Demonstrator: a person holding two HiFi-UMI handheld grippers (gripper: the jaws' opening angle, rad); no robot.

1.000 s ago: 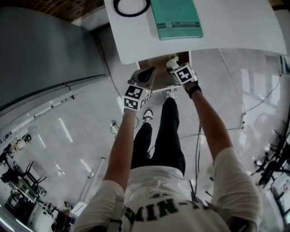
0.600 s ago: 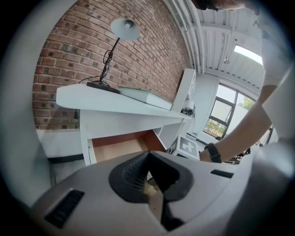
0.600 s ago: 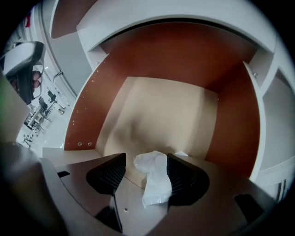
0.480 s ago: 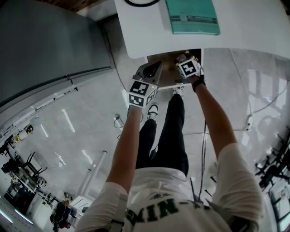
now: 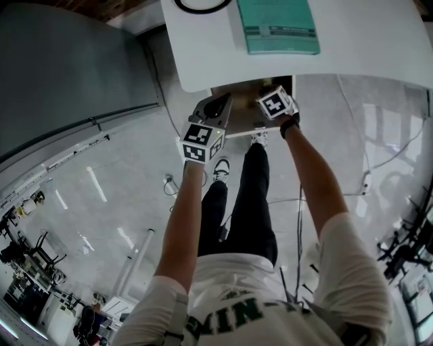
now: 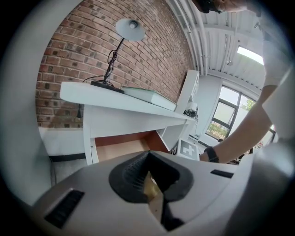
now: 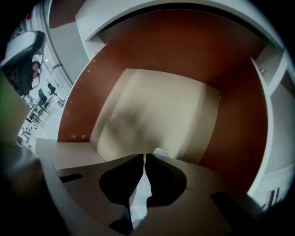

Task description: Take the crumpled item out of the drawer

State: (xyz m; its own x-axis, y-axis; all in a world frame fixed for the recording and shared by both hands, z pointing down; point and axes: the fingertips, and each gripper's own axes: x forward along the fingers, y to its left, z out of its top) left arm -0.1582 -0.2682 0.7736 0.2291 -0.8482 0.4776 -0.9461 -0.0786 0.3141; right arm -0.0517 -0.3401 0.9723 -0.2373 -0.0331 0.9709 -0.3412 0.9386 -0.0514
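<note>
The open wooden drawer [image 5: 241,130] sticks out from under the white desk [image 5: 352,54]. My right gripper [image 5: 265,94] points steeply down into it. Its jaws have just been closing and now pinch the white crumpled item [image 7: 159,152], which shows between them and just past the tips of my right gripper [image 7: 145,156], over the pale drawer bottom [image 7: 156,101]. My left gripper [image 5: 219,106] hovers at the drawer's left front corner with its jaws together, holding nothing. In the left gripper view my left gripper [image 6: 148,156] faces the drawer [image 6: 117,147] from a short way off.
On the desk lie a teal book [image 5: 277,27] and a lamp's round black base [image 5: 199,5]; the lamp [image 6: 130,27] stands before a brick wall. A grey partition [image 5: 67,67] rises on the left. The person's legs and shoes stand below the drawer front.
My right gripper has dipped lower into the drawer and its jaws have closed on the white crumpled item. My left gripper has stayed beside the drawer's left corner.
</note>
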